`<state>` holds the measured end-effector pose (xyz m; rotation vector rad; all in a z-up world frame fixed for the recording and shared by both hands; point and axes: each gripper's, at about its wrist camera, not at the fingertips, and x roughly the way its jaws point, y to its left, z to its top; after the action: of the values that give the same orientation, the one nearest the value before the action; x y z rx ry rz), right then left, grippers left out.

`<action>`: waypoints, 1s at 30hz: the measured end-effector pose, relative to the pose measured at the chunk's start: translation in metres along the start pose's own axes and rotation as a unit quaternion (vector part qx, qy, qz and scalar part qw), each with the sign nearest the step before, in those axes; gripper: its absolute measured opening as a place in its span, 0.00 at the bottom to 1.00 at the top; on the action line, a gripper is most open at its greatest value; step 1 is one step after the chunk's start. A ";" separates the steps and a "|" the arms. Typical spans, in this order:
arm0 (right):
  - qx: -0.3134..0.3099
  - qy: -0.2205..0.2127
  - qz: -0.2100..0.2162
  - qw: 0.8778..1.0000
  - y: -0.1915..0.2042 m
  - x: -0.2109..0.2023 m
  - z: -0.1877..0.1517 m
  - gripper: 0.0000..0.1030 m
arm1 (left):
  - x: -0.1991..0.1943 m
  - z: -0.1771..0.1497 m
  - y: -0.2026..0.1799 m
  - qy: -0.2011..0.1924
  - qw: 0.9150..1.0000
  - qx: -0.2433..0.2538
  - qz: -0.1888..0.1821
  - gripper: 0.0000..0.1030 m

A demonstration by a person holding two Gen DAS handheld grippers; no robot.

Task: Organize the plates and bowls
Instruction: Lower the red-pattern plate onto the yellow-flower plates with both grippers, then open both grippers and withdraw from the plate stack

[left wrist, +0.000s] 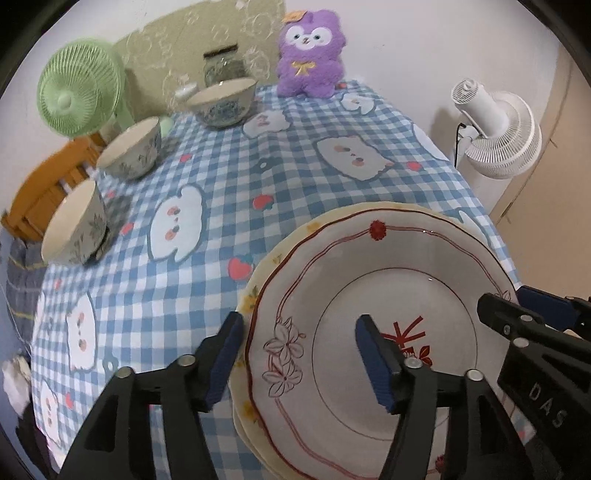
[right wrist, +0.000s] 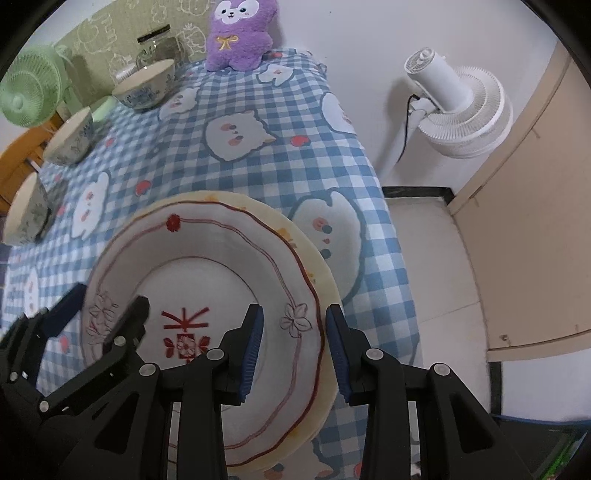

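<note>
A white plate with red trim (left wrist: 369, 280) (right wrist: 221, 251) lies stacked on a cream plate (left wrist: 255, 291) (right wrist: 317, 266) on the checked tablecloth. My left gripper (left wrist: 299, 362) is open, its fingers straddling the stack's left rim. My right gripper (right wrist: 295, 350) is open, its fingers straddling the right rim; it also shows in the left wrist view (left wrist: 517, 314). Three bowls stand along the table's left side: a near one (left wrist: 74, 225) (right wrist: 26, 214), a middle one (left wrist: 131, 147) (right wrist: 70, 138) and a far blue-patterned one (left wrist: 221, 101) (right wrist: 146, 86).
A purple plush toy (left wrist: 310, 51) (right wrist: 240, 33) and a glass jar (left wrist: 221, 62) stand at the far table edge. A green fan (left wrist: 77, 88) is at the left, a white fan (left wrist: 495, 133) (right wrist: 458, 103) on the floor to the right. A wooden chair (left wrist: 48, 184) is at the left.
</note>
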<state>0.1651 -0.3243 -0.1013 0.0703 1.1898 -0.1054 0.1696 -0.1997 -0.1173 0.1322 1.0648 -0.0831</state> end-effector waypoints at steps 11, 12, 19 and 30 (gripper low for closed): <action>-0.021 -0.040 0.055 0.997 0.013 -0.042 0.016 0.62 | -0.035 0.010 0.026 0.003 0.999 -0.042 0.002 0.75; -0.024 -0.045 0.060 0.997 0.014 -0.047 0.017 0.65 | -0.042 0.012 0.027 -0.003 0.999 -0.045 0.002 0.76; -0.037 -0.073 0.077 0.994 0.023 -0.081 0.022 0.77 | -0.079 0.023 0.030 -0.031 0.998 -0.050 0.006 0.84; -0.061 -0.131 0.075 0.987 0.038 -0.130 0.028 0.80 | -0.126 0.033 0.041 -0.070 0.995 -0.066 -0.008 0.85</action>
<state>0.1472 -0.2835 0.0300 0.0377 0.9223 0.0894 0.1425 -0.1630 0.0119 -0.0016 0.9274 -0.0356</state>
